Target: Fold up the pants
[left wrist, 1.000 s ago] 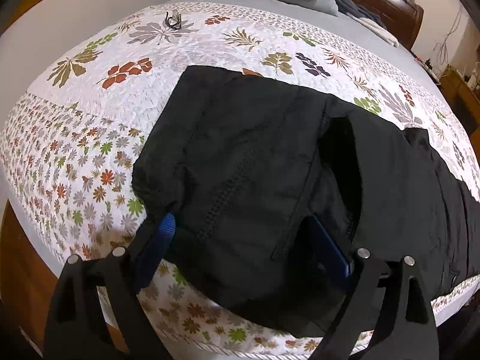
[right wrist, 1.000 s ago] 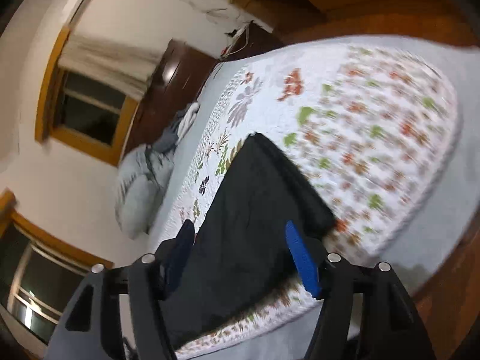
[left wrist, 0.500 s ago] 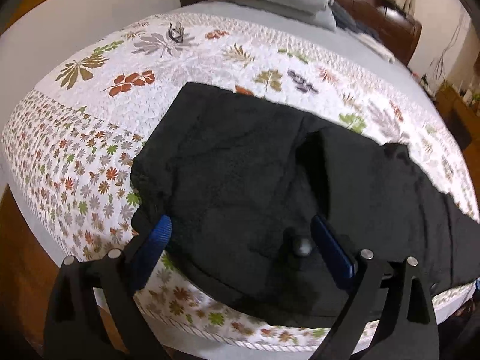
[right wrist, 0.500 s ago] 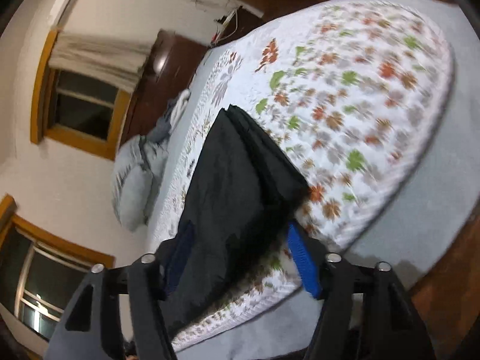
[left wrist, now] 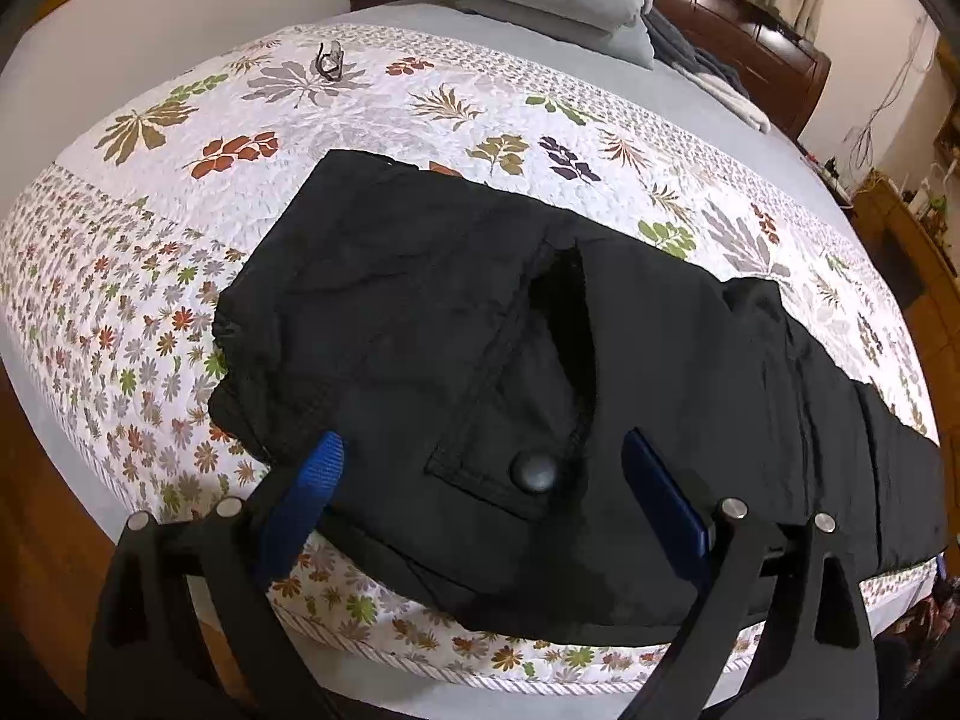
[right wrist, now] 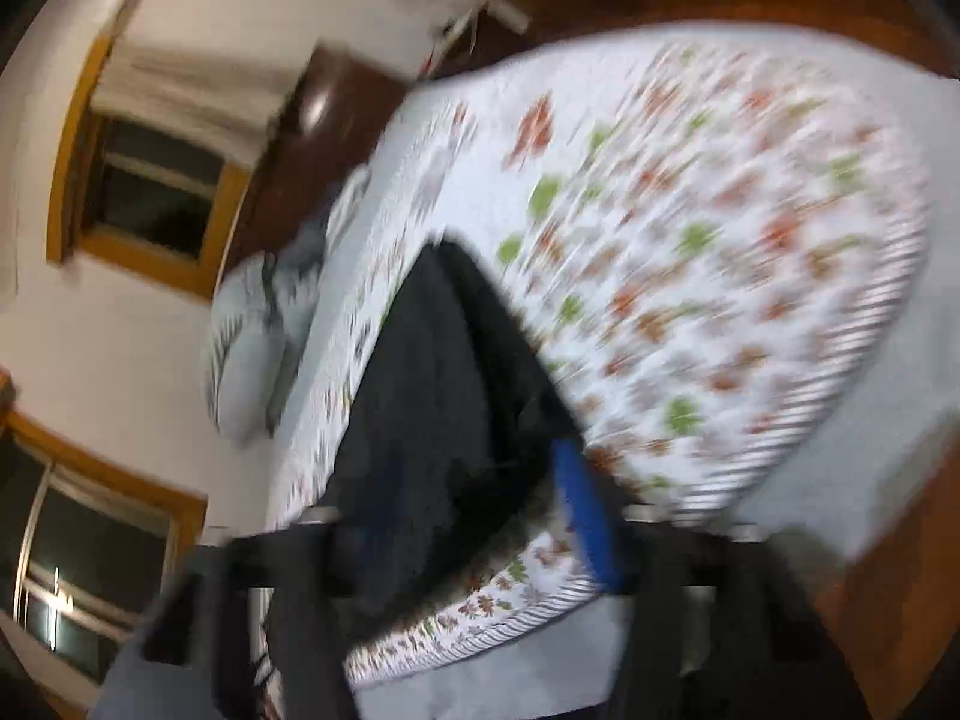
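while the pants (left wrist: 540,324) lie spread across the flowered quilt (left wrist: 336,114), running from the waist end at about 9 o'clock in the left view out to the legs at 3 o'clock, the left gripper (left wrist: 480,474) has pulled back a little since a second ago: more quilt border now shows below the cloth at 6 o'clock, and the pocket flap with its round button (left wrist: 534,473) has come into plain sight between the blue pads. its jaws stand wide apart, hovering over the pocket area with the pads pressing on nothing.

the right view is smeared by motion. the right gripper (right wrist: 468,510) sits over the dark cloth (right wrist: 432,396), which runs from 6 o'clock up toward 12. a half second ago its pads had drawn in on the cloth; now its jaws are opening, with fabric between them but, as far as the blur allows, not pinched.

in my judgement both ends have just been laid down or smoothed, and neither gripper has a hold yet. the first fold, likely bringing the legs over toward the waist, looks not yet begun.
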Demonstrator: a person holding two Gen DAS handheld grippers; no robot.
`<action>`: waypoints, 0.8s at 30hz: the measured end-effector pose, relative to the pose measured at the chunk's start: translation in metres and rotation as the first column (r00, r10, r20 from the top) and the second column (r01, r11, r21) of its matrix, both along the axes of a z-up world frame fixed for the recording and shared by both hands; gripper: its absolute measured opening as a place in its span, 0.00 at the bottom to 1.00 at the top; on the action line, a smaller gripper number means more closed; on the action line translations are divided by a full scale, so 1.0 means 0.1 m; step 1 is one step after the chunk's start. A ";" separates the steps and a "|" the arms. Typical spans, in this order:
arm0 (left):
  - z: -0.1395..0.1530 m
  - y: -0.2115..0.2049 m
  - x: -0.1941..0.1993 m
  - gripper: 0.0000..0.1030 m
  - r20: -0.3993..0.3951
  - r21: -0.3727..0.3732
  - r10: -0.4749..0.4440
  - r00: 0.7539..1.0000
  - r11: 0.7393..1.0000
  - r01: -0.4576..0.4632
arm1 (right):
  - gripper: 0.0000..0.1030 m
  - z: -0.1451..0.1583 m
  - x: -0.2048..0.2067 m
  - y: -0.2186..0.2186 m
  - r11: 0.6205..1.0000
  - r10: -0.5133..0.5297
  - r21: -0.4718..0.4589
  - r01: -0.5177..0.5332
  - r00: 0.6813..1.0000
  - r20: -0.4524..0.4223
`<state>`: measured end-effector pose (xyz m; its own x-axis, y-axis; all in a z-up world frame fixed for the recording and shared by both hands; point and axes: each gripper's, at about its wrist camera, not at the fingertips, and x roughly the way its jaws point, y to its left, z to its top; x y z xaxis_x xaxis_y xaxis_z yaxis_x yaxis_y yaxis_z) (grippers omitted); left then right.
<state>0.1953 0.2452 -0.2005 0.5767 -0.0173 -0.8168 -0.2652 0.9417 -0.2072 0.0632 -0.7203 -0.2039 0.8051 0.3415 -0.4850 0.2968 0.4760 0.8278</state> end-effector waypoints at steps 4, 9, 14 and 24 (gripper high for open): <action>0.01 0.00 -0.06 0.91 0.015 -0.004 -0.002 1.000 1.000 0.002 | 0.65 -0.14 -0.10 0.04 0.998 0.005 0.063 -0.007 1.000 0.031; 0.01 0.11 -0.10 0.91 0.021 -0.063 0.029 0.999 0.998 -0.027 | 0.66 -0.34 0.03 0.14 0.989 0.002 0.149 -0.014 0.996 0.085; 0.02 0.17 -0.09 0.91 0.009 -0.079 0.065 0.998 0.995 -0.064 | 0.71 -0.44 0.22 0.22 0.982 -0.015 0.189 -0.011 0.991 0.136; -0.05 0.04 0.03 0.91 -0.015 -0.053 0.056 0.998 0.997 -0.057 | 0.76 -0.45 0.32 0.30 0.987 -0.012 0.161 -0.019 0.982 0.190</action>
<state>0.1981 0.2488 -0.2050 0.5668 -0.0286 -0.8234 -0.3211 0.9127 -0.2527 0.0955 -0.6899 -0.2492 0.8756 0.4056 -0.2622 0.1259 0.3324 0.9347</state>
